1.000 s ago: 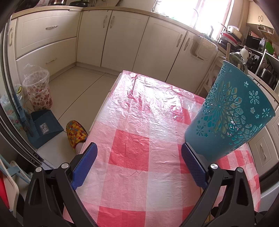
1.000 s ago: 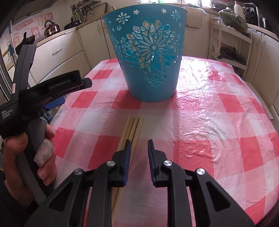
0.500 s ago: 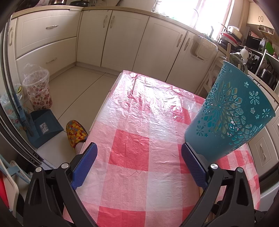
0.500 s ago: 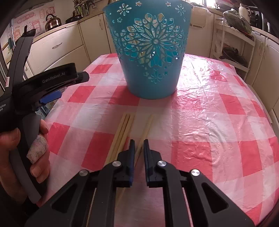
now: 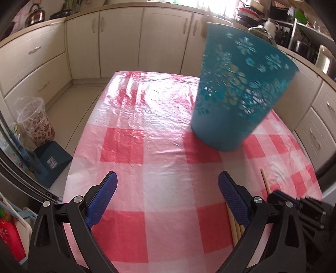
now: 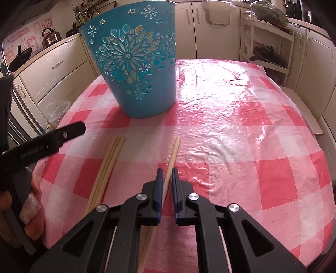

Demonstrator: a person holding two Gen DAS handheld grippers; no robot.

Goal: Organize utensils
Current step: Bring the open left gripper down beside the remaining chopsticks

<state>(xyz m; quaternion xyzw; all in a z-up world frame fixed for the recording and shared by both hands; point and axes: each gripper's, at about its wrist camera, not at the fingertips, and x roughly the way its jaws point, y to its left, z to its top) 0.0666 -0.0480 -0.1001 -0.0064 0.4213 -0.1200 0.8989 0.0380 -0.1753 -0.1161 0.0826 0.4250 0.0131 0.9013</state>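
- Cream cabinets [image 5: 117, 42] with metal handles line the walls under a pale countertop [image 5: 31, 29].
- A steel kettle [image 6: 50, 37] stands on that countertop.
- Bright daylight comes from a window [image 5: 218, 4] at the back.
- The floor [image 5: 69, 103] is pale tile.
- A white open shelf rack [image 6: 271, 42] stands beside the surface [image 6: 241, 130], which wears a glossy red-and-white checked cloth.

A metal kettle [image 6: 51, 37] sits on the counter; a floral bin [image 5: 35, 122] stands beside a blue dustpan [image 5: 51, 162].
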